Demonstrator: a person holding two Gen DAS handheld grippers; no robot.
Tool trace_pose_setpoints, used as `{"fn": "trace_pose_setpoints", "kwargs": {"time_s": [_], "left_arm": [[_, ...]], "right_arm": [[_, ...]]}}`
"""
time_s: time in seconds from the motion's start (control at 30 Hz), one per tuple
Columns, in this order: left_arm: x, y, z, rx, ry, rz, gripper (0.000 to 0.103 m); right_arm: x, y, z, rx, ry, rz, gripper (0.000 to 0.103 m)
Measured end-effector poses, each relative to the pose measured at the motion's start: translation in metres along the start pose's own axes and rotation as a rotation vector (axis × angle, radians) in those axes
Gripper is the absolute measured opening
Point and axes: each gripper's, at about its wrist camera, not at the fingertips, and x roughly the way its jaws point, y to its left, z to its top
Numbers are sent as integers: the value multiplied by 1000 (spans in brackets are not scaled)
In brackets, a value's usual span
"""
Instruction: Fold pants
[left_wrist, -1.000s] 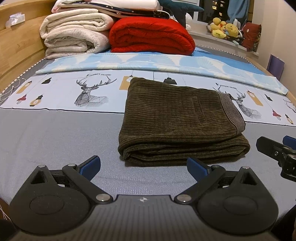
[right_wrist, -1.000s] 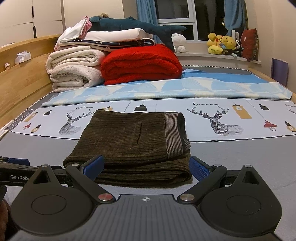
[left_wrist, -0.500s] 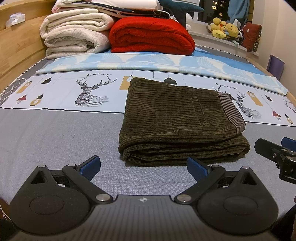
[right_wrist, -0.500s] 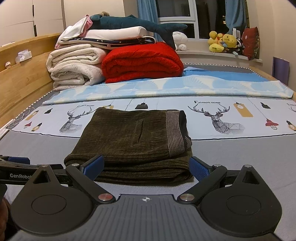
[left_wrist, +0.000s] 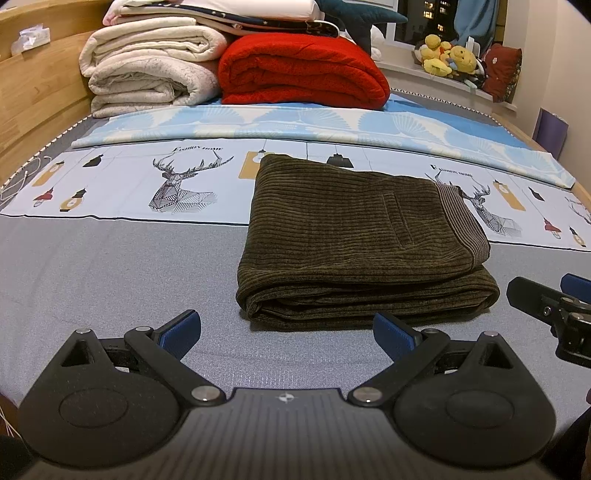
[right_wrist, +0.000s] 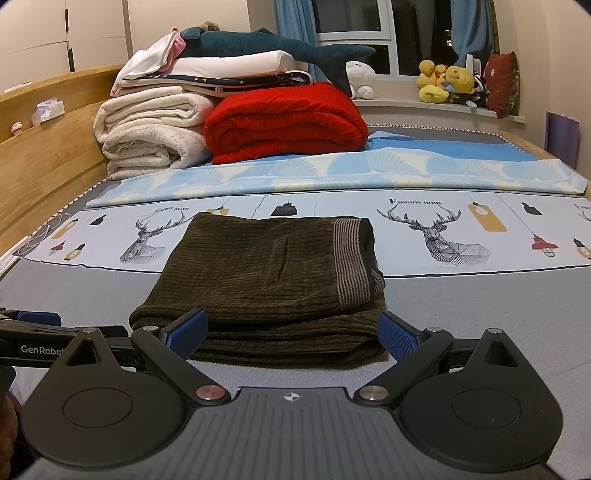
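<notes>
**Folded pants lie on the bed; both grippers wide open and holding nothing**

The pants (left_wrist: 354, 243) are dark olive-brown corduroy, folded into a thick, squarish bundle of several layers. The ribs of the cloth run left to right across the bundle. The striped ribbed waistband (right_wrist: 351, 262) lies along the right-hand edge, running front to back, and a pocket slit shows on the top layer. The rounded fold edge faces the grippers, stacked layers visible along it. The top layer sits slightly back from the lower ones at the near right corner. The bundle's long axis is hard to call; it reads as slightly wider than deep.

The pants rest on the grey sheet (left_wrist: 110, 280), their far part overlapping the pale blue deer-print cloth (left_wrist: 177, 177).

The left gripper (left_wrist: 286, 334) hovers just in front of the bundle, blue pads spread far apart, nothing between them. The right gripper (right_wrist: 293, 332) sits close to the near edge, equally wide; its pads flank the bundle's front corners, and contact cannot be judged.

Further back, a light blue shell-pattern blanket (right_wrist: 332, 173) crosses the bed. Behind it stand a folded red blanket (left_wrist: 303, 70) and cream blankets (left_wrist: 147, 70), with a plush shark (right_wrist: 266, 44) on top.
</notes>
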Motion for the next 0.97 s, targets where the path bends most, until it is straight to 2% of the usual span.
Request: {"fn": "trace_pose_setpoints", "kwargs": {"time_s": [0.97], "left_arm": [[1, -2, -1, 16, -8, -3, 101]], "right_arm": [[1, 0, -1, -3, 6, 5, 98]]}}
